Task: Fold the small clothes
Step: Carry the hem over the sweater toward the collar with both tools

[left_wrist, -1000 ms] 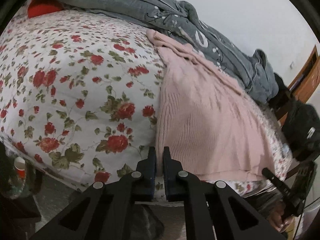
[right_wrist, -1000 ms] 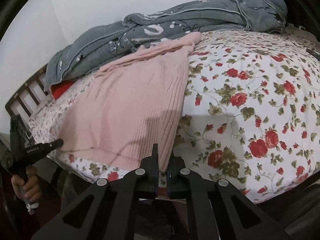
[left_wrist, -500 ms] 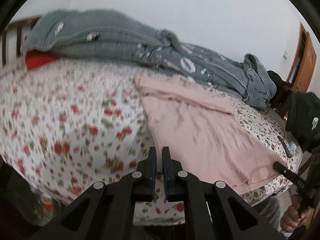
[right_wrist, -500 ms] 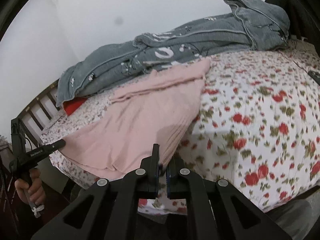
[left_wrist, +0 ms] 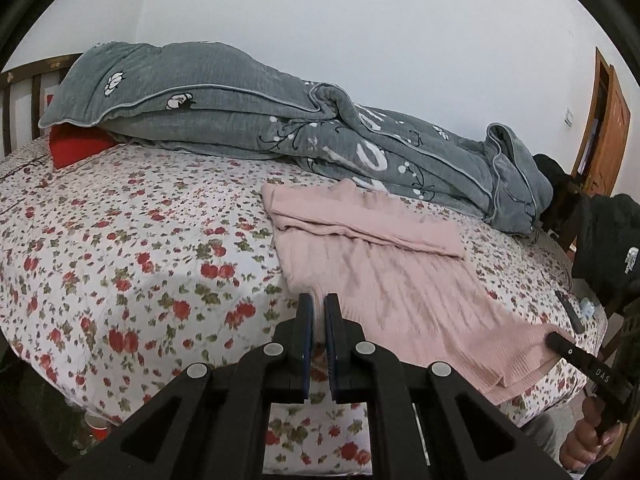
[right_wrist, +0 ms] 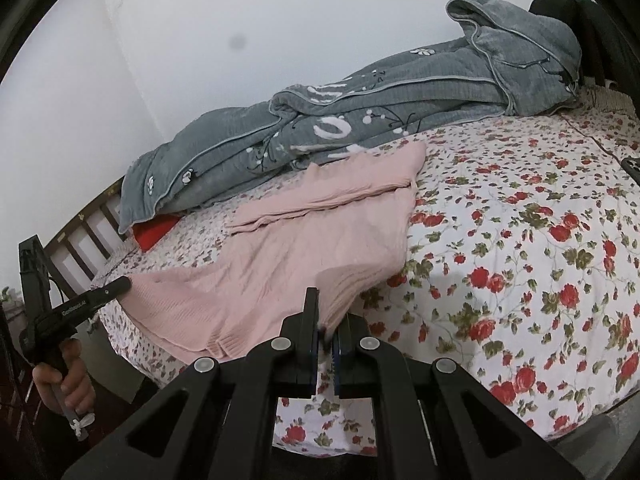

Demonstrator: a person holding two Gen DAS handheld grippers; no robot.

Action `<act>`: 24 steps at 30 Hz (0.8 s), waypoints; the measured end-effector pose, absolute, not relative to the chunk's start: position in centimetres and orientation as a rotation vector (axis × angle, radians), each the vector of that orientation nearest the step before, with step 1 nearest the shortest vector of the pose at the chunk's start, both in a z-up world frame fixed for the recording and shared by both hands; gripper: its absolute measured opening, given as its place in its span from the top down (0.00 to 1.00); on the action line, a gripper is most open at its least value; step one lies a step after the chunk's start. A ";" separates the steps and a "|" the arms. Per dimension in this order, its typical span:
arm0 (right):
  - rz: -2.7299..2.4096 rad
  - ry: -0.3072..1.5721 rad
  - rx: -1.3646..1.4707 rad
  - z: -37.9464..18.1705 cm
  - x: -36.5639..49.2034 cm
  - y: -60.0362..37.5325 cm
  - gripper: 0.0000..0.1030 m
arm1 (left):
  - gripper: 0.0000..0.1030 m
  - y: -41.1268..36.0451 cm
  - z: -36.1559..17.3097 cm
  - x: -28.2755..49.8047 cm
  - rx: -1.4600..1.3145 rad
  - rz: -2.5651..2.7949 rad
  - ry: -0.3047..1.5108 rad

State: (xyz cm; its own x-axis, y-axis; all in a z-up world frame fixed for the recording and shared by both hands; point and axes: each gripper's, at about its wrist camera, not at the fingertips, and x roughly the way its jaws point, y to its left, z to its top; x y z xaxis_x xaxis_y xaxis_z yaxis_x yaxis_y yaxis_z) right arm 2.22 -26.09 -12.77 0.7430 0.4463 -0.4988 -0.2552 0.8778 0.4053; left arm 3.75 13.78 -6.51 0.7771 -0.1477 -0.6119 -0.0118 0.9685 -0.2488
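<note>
Covering most of both views, the bed (left_wrist: 100,248) wears a white sheet printed with red roses. A rumpled grey quilt (left_wrist: 248,120) lies along its far side against the wall, with a red pillow (left_wrist: 78,144) tucked under the quilt's left end. The pink knitted sweater (left_wrist: 384,276) is spread flat on the sheet just in front of the quilt, one sleeve folded across its chest, its ribbed hem at the near edge of the mattress. The left gripper (left_wrist: 319,304) is clenched on one corner of that hem, the knit pinched between its jaws. The right gripper (right_wrist: 328,320) is clenched on the other hem corner, where the fabric bunches up into its jaws. A small dark remote (left_wrist: 570,312) lies on the sheet right of the sweater.
</note>
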 end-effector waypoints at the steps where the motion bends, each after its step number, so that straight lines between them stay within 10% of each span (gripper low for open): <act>1: 0.395 0.623 0.326 -12.6 2.7 -26.2 0.95 | 0.93 13.9 -6.5 4.1 -0.250 -0.077 0.673; 24: 0.383 0.589 0.411 -8.9 24.3 -25.2 0.95 | 0.94 16.6 -6.9 24.9 -0.398 -0.076 0.629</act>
State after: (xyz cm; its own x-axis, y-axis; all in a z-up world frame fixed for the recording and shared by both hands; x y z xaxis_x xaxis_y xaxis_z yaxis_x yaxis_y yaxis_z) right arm 24.34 -25.19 -8.86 0.7664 0.4563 -0.4521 -0.2274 0.8510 0.4735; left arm 24.85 16.60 -6.91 0.8086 -0.1883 -0.5574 -0.0503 0.9218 -0.3844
